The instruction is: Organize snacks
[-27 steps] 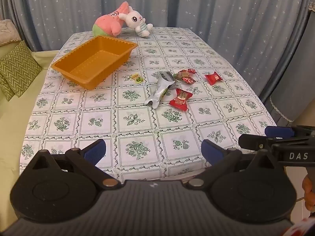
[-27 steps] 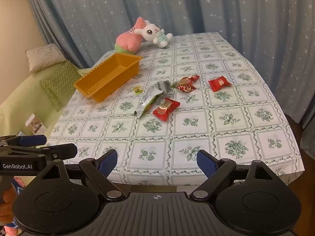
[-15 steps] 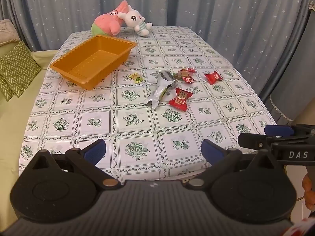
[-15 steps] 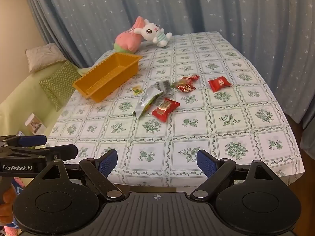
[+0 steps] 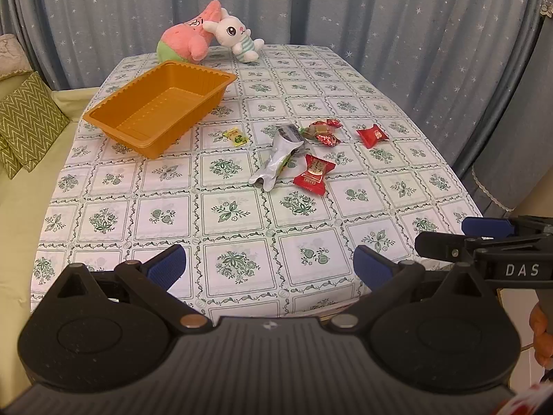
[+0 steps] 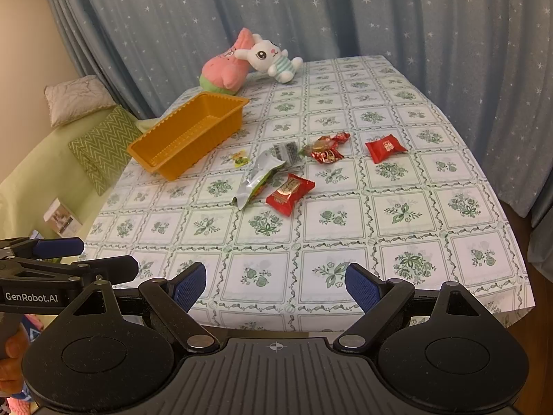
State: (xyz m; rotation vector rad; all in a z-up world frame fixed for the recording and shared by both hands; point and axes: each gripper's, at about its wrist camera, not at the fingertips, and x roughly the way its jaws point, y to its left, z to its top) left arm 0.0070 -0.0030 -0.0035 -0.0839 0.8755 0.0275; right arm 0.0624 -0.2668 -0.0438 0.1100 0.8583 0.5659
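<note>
Both grippers hover over the near edge of the table (image 5: 103, 207), tilted downward, well apart from the snacks. The left gripper (image 5: 269, 266) has its jaws spread wide with nothing between them; the right gripper (image 6: 275, 282) likewise stands fully open and empty.

The snacks lie in a loose cluster near the middle of the table. A crumpled silver packet (image 5: 278, 159) lies at the centre, just beside a red wrapped snack (image 5: 314, 174) on its right. Toward the far edge from these lie a twist-wrapped red candy (image 5: 321, 133), a second red packet (image 5: 372, 135) nearer the right edge, and a small yellow-green candy (image 5: 236, 137) on the left of the cluster.

A broad strip of bare tablecloth separates the near edge from the cluster, and the right half of the table is mostly open.

An orange tray (image 5: 114, 121) sits toward the far left corner, angled to the edges, with nothing in it. Behind it, at the far edge, a pink plush toy (image 5: 183, 43) and a white rabbit plush (image 5: 235, 36) lean together in front of a starred blue curtain (image 5: 380, 17).
</note>
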